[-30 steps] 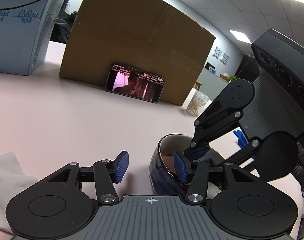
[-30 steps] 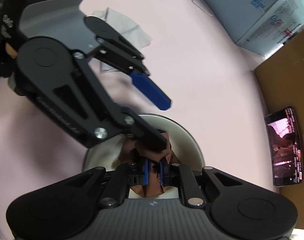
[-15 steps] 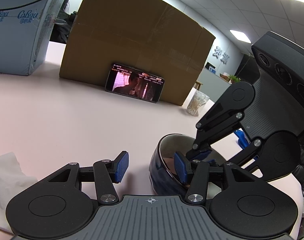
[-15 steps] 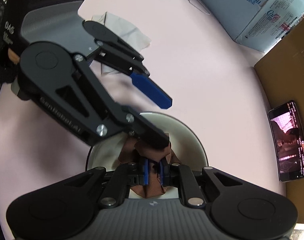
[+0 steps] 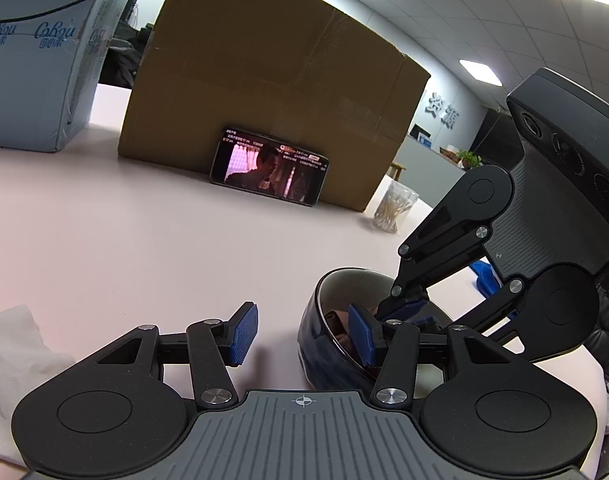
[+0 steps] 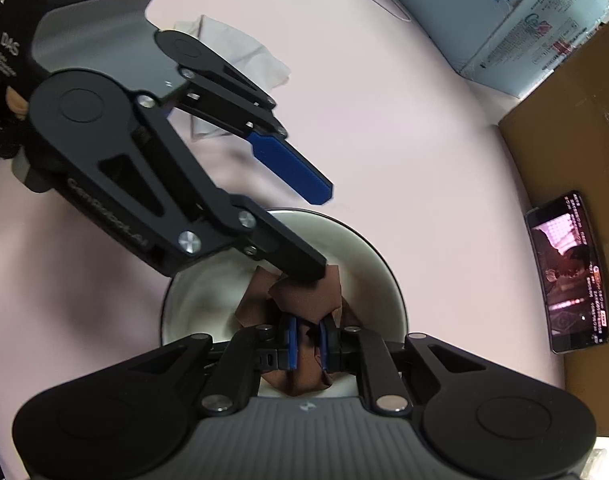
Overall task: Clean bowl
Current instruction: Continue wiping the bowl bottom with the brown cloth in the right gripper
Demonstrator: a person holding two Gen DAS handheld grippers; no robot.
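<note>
Since a second ago our right gripper [image 6: 307, 344], fingers clamping the brown cloth [image 6: 304, 296], has barely shifted in the bowl [image 6: 388, 280], which may slip because our left gripper [image 5: 304, 334] straddles its rim with fingers apart.

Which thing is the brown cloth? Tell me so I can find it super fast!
Find the big cardboard box with the phone leaning on it. On the pink table before them sits a bowl, white inside. The brown cloth is the crumpled thing in it, pinched by the right gripper; the other rag is white and lies flat outside.
</note>
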